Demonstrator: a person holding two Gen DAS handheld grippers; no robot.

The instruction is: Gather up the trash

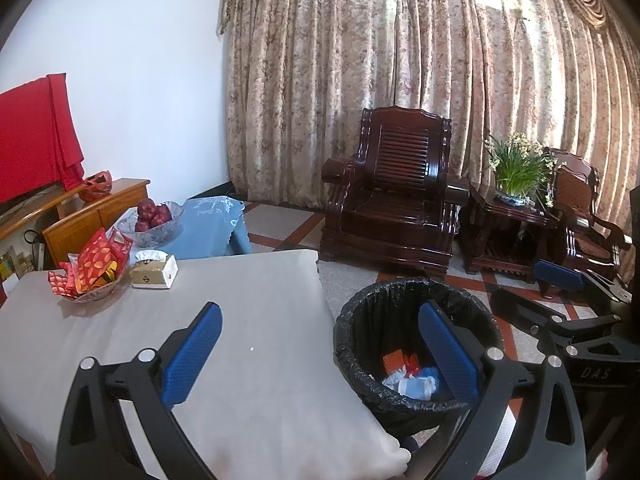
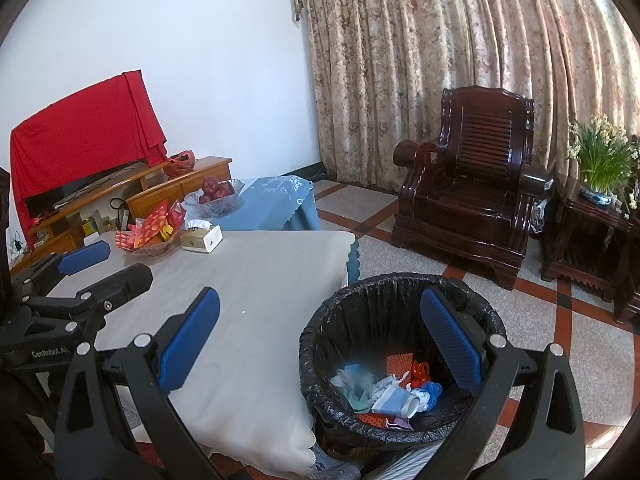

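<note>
Bin [image 2: 400, 308] just beside table edge [image 2: 320, 380]

Black gripper [image 1: 320, 344] frames, blue textured pads [image 1: 192, 356].

Black-lined bin [image 2: 400, 312], beige tablecloth [image 2: 260, 300], floral brown curtain [image 2: 440, 40].

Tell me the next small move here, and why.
Probably pull both grippers back and stop. The left gripper and right gripper have open, empty jaws, the scraps lie in the bin, and the tablecloth shows no loose trash beyond a tiny white speck.
</note>
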